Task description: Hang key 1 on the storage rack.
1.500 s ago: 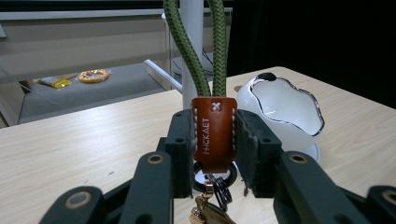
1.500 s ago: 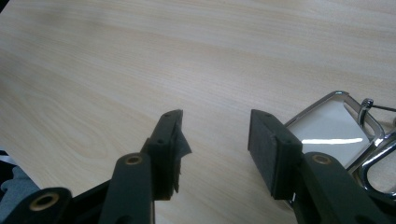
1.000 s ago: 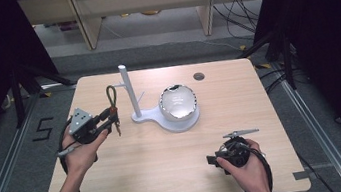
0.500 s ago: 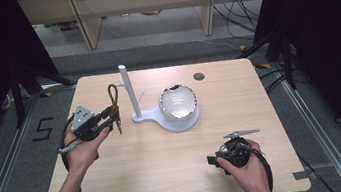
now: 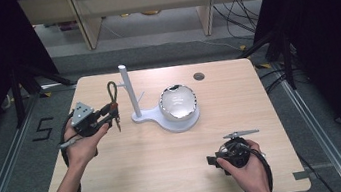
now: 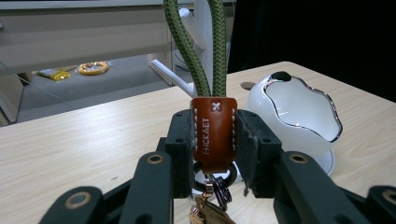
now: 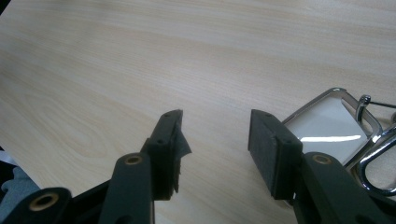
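- My left gripper [image 6: 215, 154] is clamped on a keychain: its two black pads press on either side of the brown leather tab [image 6: 214, 135], stamped with small letters.
- A green cord loop [image 6: 196, 51] rises upright from the top of the tab, and below the tab hang metal key rings [image 6: 217, 189] with a small brass-coloured piece under them.
- From the high view, my left gripper [image 5: 110, 113] holds that keychain [image 5: 114, 101] in the air over the left part of the desk [image 5: 158, 163], just to the left of the white stand.
- The white stand [image 5: 130, 94] is an upright post on a flat base, with a short peg sticking out of the post; the cord loop is near the post but apart from it.
- A white bowl [image 5: 178, 103] with a wavy dark-edged rim sits on the same base, to the right of the post; in the left gripper view the bowl [image 6: 299, 116] shows behind and to the right of my jaws.
- My right gripper [image 7: 215, 140] stands apart, with nothing between its pads, just bare desk [image 7: 140, 60].
- Beside its right jaw lies a shiny metal piece [image 7: 331, 128]; I cannot tell what it is.
- In the high view my right hand [image 5: 246, 166] rests low at the front right of the desk, well apart from the stand.
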The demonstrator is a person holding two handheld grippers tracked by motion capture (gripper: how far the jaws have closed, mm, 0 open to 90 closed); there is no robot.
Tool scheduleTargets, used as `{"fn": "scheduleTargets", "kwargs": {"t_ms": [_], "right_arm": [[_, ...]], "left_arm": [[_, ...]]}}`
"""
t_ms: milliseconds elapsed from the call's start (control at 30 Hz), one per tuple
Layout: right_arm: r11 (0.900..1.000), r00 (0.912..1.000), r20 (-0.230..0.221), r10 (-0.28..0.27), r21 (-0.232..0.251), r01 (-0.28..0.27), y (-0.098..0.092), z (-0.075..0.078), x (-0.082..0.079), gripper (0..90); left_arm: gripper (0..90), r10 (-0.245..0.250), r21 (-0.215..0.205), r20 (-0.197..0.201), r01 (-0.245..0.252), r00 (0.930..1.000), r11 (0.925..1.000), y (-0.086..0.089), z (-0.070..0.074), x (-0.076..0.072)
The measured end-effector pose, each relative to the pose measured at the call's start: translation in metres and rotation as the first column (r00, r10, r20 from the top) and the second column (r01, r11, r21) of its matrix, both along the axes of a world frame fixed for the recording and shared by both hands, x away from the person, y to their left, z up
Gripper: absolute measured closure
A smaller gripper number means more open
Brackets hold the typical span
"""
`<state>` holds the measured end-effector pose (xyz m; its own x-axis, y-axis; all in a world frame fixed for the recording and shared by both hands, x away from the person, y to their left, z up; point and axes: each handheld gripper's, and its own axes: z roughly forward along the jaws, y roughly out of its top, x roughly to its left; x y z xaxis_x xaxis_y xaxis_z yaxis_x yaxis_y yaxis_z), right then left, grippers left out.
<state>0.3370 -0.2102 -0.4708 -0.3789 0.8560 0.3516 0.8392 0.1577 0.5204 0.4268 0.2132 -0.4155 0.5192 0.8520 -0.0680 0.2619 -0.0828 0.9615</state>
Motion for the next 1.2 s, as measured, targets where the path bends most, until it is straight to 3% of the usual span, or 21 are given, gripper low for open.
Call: {"fn": "scheduleTargets", "kwargs": {"t_ms": [367,667,700,767,867,1200], "right_arm": [[1.000,1.0000,0.005,-0.004,0.011,0.004,0.000,0.000,-0.001,55.2],[0.999,0.9988,-0.033,-0.037,0.031,0.038,0.003,0.001,-0.002,55.2],[1.000,0.9999,0.004,-0.010,0.006,0.010,0.000,0.000,0.000,55.2],[1.000,0.9999,-0.010,-0.014,0.025,0.014,0.001,0.001,-0.001,55.2],[1.000,0.9999,-0.007,-0.012,-0.002,0.012,-0.001,0.001,0.000,55.2],[1.000,1.0000,0.003,-0.004,0.014,0.004,-0.001,0.000,-0.001,55.2]], "left_arm": [[67.0,-0.002,-0.009,-0.027,0.002,0.9996,1.0000,-0.001,-0.004,0.007],[67.0,-0.006,-0.012,-0.041,0.005,0.9991,0.9999,-0.002,-0.007,0.011],[67.0,-0.005,-0.014,-0.043,0.004,0.9990,0.9999,-0.002,-0.007,0.012],[67.0,-0.005,-0.013,-0.049,0.005,0.9988,0.9999,-0.003,-0.008,0.013],[67.0,-0.008,-0.015,-0.051,0.007,0.9987,0.9999,-0.003,-0.009,0.014],[66.9,-0.013,-0.021,-0.060,0.012,0.9981,0.9997,-0.005,-0.010,0.017]]}}
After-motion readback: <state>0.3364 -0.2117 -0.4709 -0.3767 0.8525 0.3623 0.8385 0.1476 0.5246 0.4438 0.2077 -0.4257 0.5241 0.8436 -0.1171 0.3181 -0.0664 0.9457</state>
